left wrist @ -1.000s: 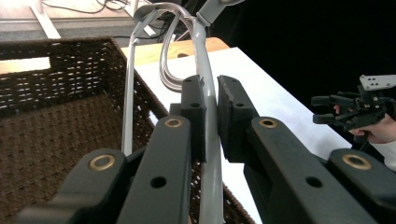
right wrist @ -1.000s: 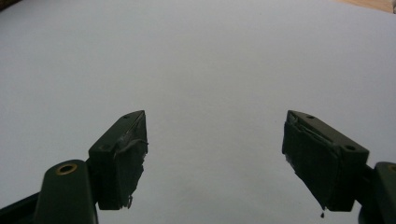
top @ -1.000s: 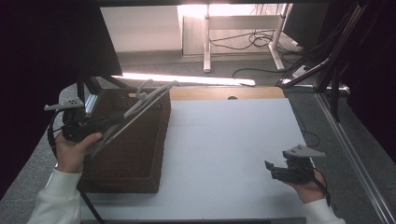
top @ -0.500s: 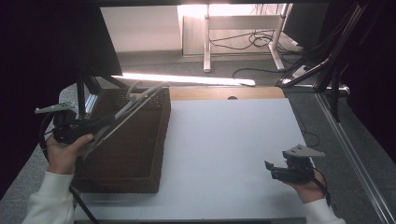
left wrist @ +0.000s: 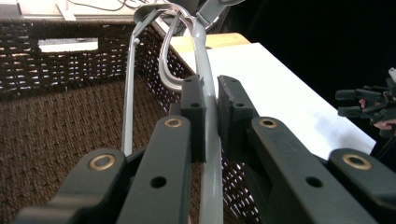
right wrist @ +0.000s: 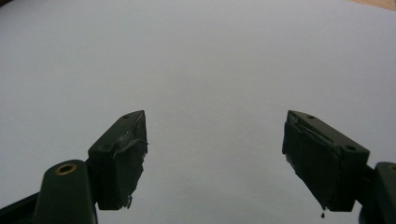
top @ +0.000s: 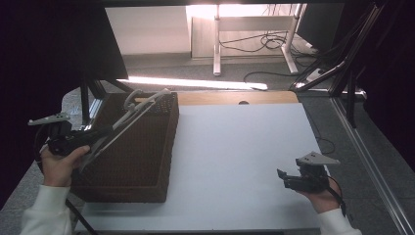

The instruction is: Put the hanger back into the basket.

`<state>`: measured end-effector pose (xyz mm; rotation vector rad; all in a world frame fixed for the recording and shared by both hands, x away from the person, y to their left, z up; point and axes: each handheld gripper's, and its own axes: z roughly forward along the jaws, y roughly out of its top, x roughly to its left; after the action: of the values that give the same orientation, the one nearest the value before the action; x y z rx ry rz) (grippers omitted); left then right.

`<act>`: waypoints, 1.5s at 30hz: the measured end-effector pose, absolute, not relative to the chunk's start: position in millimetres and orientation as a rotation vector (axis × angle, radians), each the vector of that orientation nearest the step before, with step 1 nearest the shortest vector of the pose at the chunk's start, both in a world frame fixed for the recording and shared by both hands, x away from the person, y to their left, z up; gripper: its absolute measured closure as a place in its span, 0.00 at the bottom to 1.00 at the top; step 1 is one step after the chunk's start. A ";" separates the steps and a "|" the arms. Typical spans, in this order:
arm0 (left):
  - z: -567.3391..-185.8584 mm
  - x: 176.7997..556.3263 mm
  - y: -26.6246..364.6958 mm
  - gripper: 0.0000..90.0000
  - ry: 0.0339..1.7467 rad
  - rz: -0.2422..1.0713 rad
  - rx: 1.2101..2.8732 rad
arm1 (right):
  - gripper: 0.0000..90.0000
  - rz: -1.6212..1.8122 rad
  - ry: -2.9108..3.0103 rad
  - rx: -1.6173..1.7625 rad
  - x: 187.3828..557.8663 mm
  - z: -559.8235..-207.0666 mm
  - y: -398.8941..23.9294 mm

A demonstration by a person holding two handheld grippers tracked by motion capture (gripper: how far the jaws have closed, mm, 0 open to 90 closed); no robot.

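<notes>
Left gripper point(left wrist: 211, 116) is clamped tight on a smooth grey plastic hanger point(left wrist: 205, 70), angled up over the dark woven wicker basket point(top: 147, 161) on the table's left. Right gripper point(right wrist: 215, 158) hangs wide open and holds nothing over the plain white tabletop point(top: 235, 147).

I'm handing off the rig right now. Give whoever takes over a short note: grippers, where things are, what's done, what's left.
Left gripper: shut on the grey hanger, a bar clamped between its pads.
Right gripper: open, holding nothing, low over the white table.
Hanger: slants across the wicker basket, hook end up near the far rim.
Done: hanger gripped.
Left: whether it is going into the basket or coming out I cannot tell; finish that move, then release.
</notes>
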<state>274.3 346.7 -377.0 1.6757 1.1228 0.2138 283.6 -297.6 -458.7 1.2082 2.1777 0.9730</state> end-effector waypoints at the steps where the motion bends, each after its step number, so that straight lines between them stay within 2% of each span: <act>1: -378.0 274.1 346.8 0.91 1.124 0.212 1.681 | 0.25 0.973 2.178 1.208 283.6 -458.7 -297.4; 10: -399.3 286.0 351.8 0.91 1.146 0.169 1.746 | 0.25 0.966 2.189 1.204 284.2 -460.1 -295.8; 13: -411.6 291.0 350.5 0.90 1.219 0.207 1.821 | 0.25 0.966 2.190 1.208 284.5 -460.8 -296.2; 14: -415.5 291.9 350.9 0.88 1.220 0.199 1.824 | 0.24 0.966 2.192 1.209 284.6 -460.9 -296.3; 16: -417.5 292.0 350.0 0.72 1.229 0.192 1.820 | 0.24 0.962 2.191 1.208 284.6 -460.9 -296.2; 22: -413.7 289.1 340.5 0.58 1.210 0.193 1.855 | 0.24 0.959 2.196 1.208 284.7 -461.5 -295.1; 33: -407.8 281.0 329.6 0.43 1.179 0.193 1.850 | 0.24 0.957 2.197 1.206 285.1 -461.6 -295.3; 45: -408.8 263.9 282.8 0.35 1.145 0.243 1.839 | 0.24 0.961 2.208 1.202 285.1 -462.3 -293.9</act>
<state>263.9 282.8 -408.8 1.8394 1.1450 0.2429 285.1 -293.9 -462.3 1.2022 2.2083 0.9614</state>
